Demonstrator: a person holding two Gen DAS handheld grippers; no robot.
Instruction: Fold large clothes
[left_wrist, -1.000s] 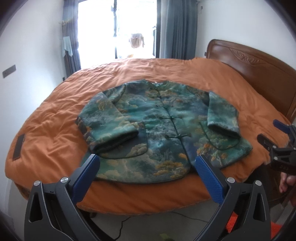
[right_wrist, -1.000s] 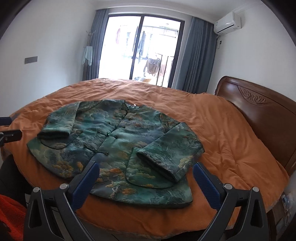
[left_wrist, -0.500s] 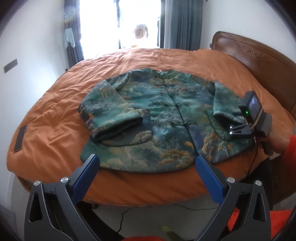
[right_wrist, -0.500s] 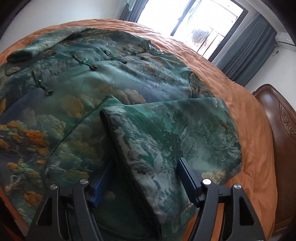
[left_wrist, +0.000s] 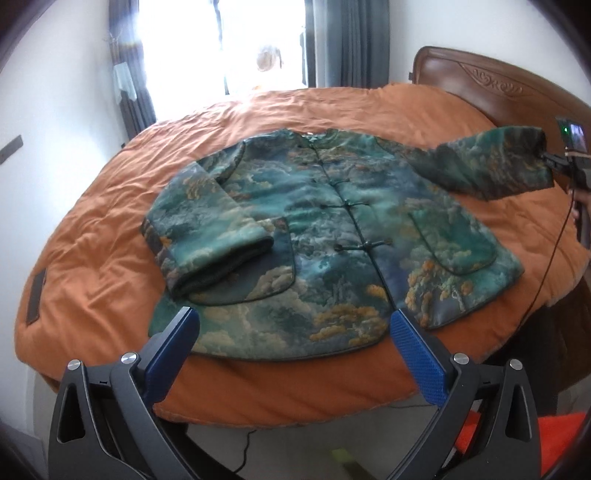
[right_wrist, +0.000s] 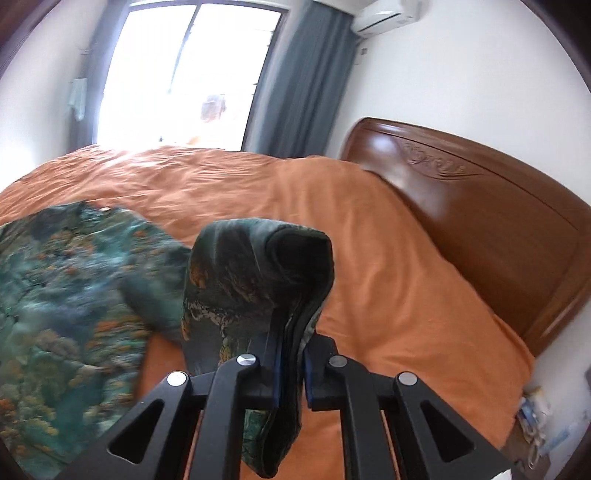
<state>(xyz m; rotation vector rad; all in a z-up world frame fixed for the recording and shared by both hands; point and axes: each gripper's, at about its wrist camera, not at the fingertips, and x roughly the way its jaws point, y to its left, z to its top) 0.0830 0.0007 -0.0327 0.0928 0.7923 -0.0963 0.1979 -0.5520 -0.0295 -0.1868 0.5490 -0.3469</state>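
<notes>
I am seeing an orange duvet (left_wrist: 110, 280) lying rumpled across the bed, with a carved wooden headboard (right_wrist: 480, 221) standing at its far end. Grey curtains (right_wrist: 299, 81) are hanging beside a bright window (right_wrist: 177, 70), and an air conditioner (right_wrist: 388, 13) is sitting high on the wall.

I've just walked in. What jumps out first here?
A green patterned jacket lies spread on an orange bed. The right hand-held gripper is shut on one sleeve, holding it up off the bed near the wooden headboard. The left hand-held gripper is open.
</notes>
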